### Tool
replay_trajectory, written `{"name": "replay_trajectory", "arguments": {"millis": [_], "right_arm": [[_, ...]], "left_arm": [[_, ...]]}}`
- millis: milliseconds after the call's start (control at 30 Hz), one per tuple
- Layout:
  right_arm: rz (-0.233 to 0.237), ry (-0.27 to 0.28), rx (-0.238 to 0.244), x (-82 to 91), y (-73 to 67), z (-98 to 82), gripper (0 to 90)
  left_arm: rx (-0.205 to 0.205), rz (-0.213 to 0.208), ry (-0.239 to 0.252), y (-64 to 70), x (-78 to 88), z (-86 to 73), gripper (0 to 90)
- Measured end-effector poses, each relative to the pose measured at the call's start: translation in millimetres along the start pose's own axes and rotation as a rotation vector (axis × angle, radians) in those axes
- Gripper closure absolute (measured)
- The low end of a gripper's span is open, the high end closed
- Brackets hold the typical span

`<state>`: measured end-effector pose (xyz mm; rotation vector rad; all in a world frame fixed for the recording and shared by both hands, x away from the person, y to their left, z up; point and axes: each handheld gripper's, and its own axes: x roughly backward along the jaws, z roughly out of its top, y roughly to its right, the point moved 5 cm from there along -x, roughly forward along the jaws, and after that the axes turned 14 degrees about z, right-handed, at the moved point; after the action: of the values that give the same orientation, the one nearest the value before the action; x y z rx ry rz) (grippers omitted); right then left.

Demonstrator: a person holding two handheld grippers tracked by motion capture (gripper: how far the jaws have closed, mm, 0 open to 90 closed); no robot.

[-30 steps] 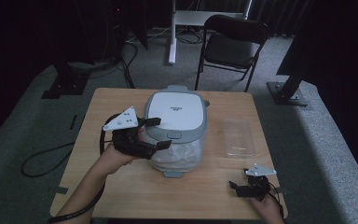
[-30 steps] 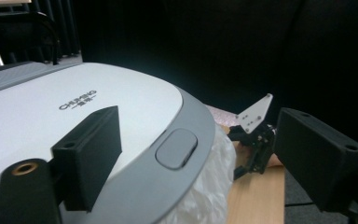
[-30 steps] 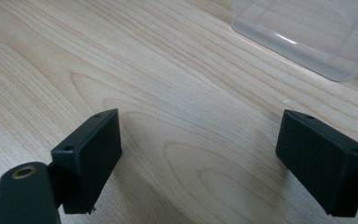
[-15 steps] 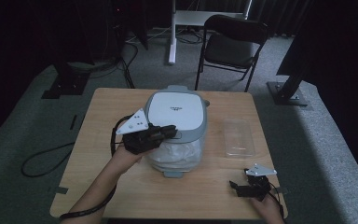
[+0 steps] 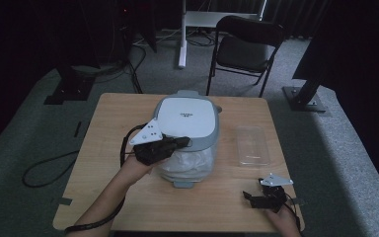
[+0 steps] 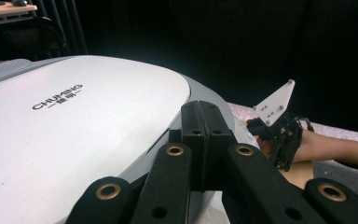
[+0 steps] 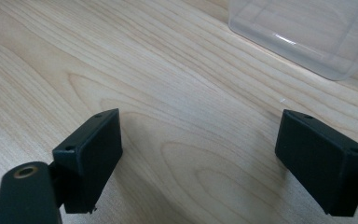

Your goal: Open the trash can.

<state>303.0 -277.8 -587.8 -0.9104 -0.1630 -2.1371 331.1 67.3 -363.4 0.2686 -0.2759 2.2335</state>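
Left gripper (image 5: 177, 143), fingers just closed together with nothing between, sits at the rice cooker (image 5: 187, 118) lid's edge; right gripper (image 5: 256, 196) rests wide open near the table (image 5: 113, 123) corner.

on the one wooden table (image 5: 128, 118) stands one white and grey rice cooker (image 5: 187, 118), and beside it lies one clear plastic container (image 5: 252, 144); two handheld grippers are over the table, a left gripper (image 5: 180, 143) and a right gripper (image 5: 250, 196); behind the table stands one dark folding chair (image 5: 244, 47); one black cable (image 5: 47, 168) lies on the floor
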Motion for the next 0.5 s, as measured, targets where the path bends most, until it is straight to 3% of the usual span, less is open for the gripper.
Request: {"name": "replay_trajectory", "arguments": {"millis": [200, 333, 400, 500], "right_arm": [[-0.001, 0.001, -0.002, 0.0, 0.1, 0.0, 14.0], [-0.002, 0.0, 0.0, 0.0, 0.0, 0.0, 14.0], [-0.002, 0.0, -0.001, 0.0, 0.1, 0.0, 14.0], [-0.003, -0.001, 0.001, 0.1, 0.1, -0.2, 14.0]], "left_arm": [[-0.012, 0.008, -0.02, -0.9, -0.3, 0.7, 90.0], [-0.043, 0.018, -0.05, 3.5, 0.6, 1.8, 90.0], [-0.03, 0.021, -0.07, 4.7, 2.4, 4.8, 90.0], [-0.039, 0.02, -0.048, 5.8, 5.0, 7.6, 88.4]]}}
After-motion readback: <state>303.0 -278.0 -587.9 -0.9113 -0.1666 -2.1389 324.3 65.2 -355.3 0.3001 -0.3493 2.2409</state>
